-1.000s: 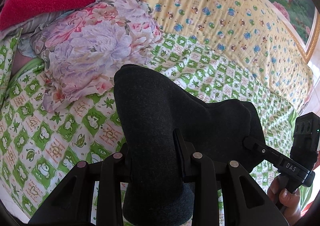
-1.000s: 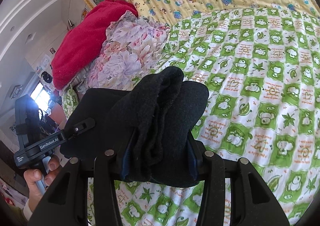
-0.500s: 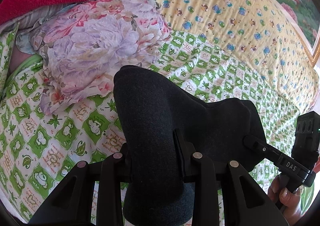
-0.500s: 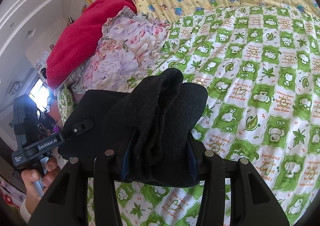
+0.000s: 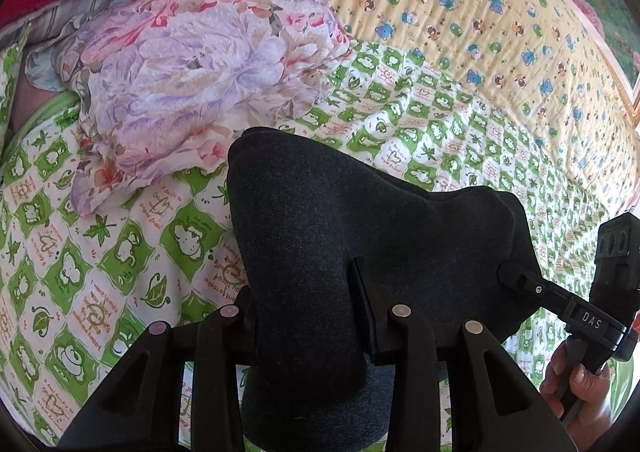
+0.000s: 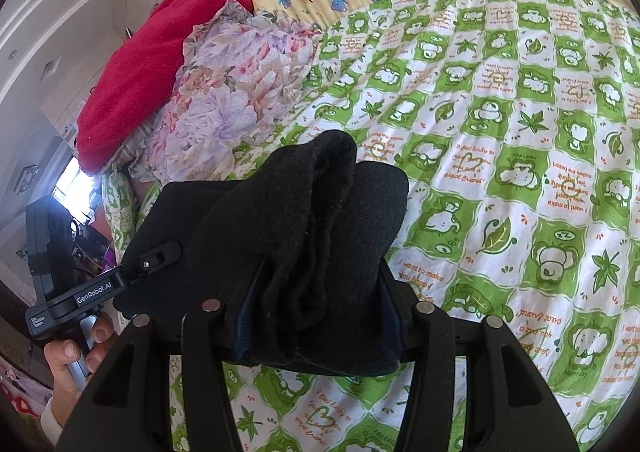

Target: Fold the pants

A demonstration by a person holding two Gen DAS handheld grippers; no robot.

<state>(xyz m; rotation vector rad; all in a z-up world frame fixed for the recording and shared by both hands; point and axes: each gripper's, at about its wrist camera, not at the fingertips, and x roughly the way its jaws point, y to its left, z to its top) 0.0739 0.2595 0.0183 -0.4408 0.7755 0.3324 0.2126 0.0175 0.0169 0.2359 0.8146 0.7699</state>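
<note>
Two claws: each grips the dark pants (image 5: 360,236), held up between them above the bed (image 5: 120,252).
Left claw (image 5: 316,316): clamped on a thick fold of the pants, cloth bulging ahead of its fingers and hanging below them.
Right claw (image 6: 320,308): clamped on a bunched, fuzzy wad of the same pants.
Pants: stretched from one claw to the other, over the green-and-white checked sheet.
Far side of bed: floral pillow (image 5: 192,63), with a red blanket (image 6: 136,71) behind it and a yellow bear-print quilt (image 5: 460,19) along the far edge.
</note>
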